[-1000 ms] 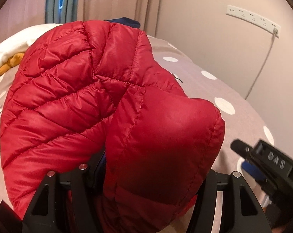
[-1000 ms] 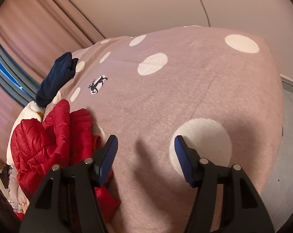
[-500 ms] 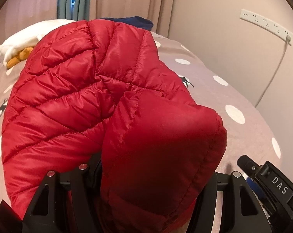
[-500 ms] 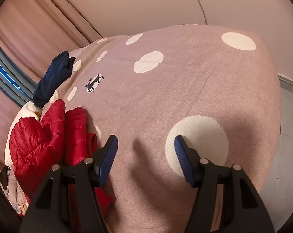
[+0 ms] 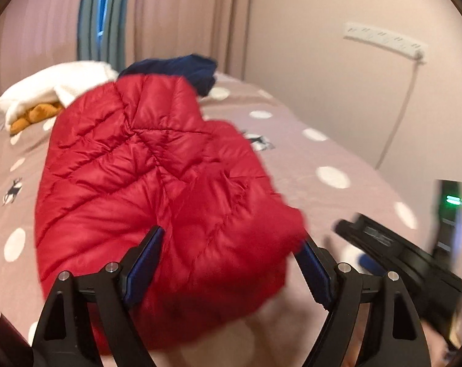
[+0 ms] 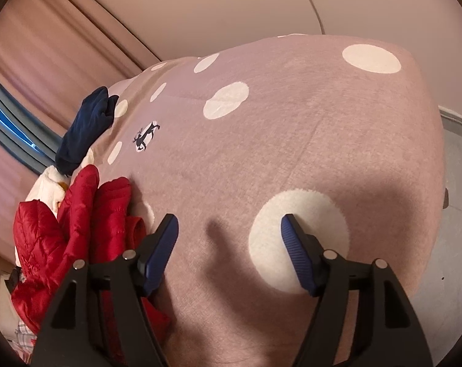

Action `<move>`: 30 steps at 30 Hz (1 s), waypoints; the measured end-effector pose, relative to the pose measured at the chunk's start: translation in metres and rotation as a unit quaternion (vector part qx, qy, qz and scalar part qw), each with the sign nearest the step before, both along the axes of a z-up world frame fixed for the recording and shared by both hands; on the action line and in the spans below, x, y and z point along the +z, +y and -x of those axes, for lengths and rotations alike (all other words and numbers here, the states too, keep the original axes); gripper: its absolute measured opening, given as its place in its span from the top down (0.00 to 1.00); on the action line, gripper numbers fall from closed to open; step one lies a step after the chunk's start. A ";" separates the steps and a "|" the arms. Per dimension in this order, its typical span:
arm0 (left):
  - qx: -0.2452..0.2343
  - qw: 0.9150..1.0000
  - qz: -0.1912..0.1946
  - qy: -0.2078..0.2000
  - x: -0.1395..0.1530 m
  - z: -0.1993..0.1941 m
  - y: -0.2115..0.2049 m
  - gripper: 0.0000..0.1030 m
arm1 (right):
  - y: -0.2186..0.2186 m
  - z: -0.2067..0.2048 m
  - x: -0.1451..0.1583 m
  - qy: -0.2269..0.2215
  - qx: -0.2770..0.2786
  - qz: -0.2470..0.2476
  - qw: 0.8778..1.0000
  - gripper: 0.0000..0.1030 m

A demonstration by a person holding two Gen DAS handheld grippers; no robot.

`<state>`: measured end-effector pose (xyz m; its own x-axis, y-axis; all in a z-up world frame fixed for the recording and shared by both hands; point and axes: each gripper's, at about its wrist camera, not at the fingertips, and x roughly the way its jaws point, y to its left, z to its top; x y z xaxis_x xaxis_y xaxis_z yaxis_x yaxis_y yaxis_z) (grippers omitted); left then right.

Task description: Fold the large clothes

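Left wrist view: the left gripper [image 5: 229, 260] has its blue ribbed pads [image 5: 143, 267] apart and opening; the near fold of a red quilted down jacket [image 5: 157, 183] sits between them, but blur hides whether the pads touch it. The jacket is puffy, shiny and stitched in slanting channels, running from the fingers toward 12 o'clock on a mauve bedspread [image 5: 307, 159] with white dots and small deer prints. At 12 o'clock past the jacket lies a navy garment [image 5: 185, 68]; at 10 o'clock a white cloth [image 5: 50, 82] covers something orange [image 5: 36, 116]. At 3 o'clock the other black tool [image 5: 396, 253] shows, blurred. Only this view shows the white power strip [image 5: 384, 39] on the wall at 1 o'clock and the pleated curtains [image 5: 169, 15].

Right wrist view: the right gripper [image 6: 229, 246] is opening with nothing between its pads, above a white dot on the bedspread [image 6: 292, 128]. Here the jacket [image 6: 68, 229] is bunched at 9 o'clock, behind the left finger, with the navy garment [image 6: 84, 131] at 10 o'clock. Only this view shows grey floor [image 6: 457, 214] at 3 o'clock
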<state>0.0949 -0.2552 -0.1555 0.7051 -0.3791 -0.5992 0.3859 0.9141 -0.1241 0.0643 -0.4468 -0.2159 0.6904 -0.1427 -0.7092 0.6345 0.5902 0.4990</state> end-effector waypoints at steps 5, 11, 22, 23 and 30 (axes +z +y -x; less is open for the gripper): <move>-0.029 0.997 0.062 -0.026 0.032 0.040 0.035 0.20 | -0.010 0.006 0.002 -0.001 -0.011 0.008 1.000 0.30; 0.055 0.994 0.090 -0.024 0.049 0.031 0.080 0.20 | -0.001 0.003 0.005 0.009 -0.002 0.022 1.000 0.26; 0.167 0.979 0.115 0.022 0.032 0.000 0.154 0.37 | 0.028 -0.016 0.011 0.019 0.031 0.055 0.998 0.26; 0.177 0.978 0.110 0.019 0.032 -0.002 0.160 0.37 | 0.030 -0.018 0.011 0.020 0.033 0.056 0.998 0.26; 0.227 0.972 0.058 -0.002 0.044 -0.013 0.191 0.40 | 0.063 -0.028 0.029 -0.012 0.082 0.072 0.994 0.26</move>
<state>0.1083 -0.0645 -0.1115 0.8174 -0.0927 -0.5685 -0.0543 0.9702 -0.2363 0.0919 -0.3843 -0.1864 0.7298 -0.1258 -0.6719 0.5127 0.7509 0.4162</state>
